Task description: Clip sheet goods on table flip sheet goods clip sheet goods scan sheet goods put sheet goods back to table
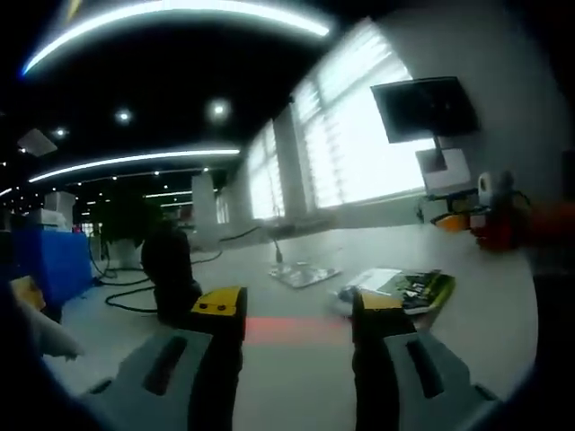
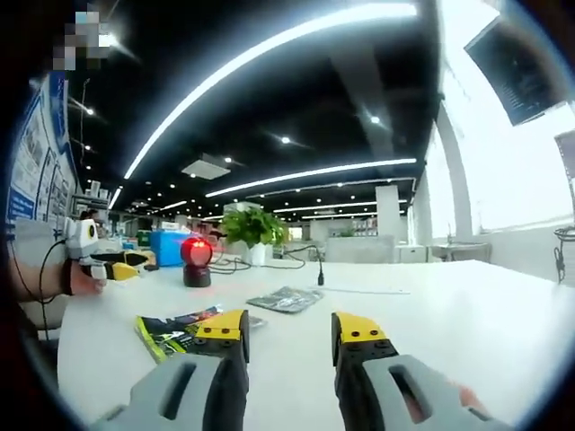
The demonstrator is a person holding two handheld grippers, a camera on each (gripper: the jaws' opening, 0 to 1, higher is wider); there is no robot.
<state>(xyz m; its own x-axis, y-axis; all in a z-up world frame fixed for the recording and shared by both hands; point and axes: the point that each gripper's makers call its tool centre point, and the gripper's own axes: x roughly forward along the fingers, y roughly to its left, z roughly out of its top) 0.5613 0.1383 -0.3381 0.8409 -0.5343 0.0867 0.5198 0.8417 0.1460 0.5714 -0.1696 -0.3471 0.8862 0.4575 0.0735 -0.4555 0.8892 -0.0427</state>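
both grippers, left gripper [image 1: 298, 316] and right gripper [image 2: 290, 334], stand open and empty; to clip cleanly, approach the green packet [image 2: 180, 330] low along the tabletop [image 2: 431, 314] edge.

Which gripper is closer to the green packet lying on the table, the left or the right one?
Hard to tell. The left gripper has the green packet just beyond its jaws; the right gripper has it beside its jaws.

No legible text on anything.

Dim, blurry left gripper view w/ window [image 1: 359, 144] glare; fisheye edge warp.
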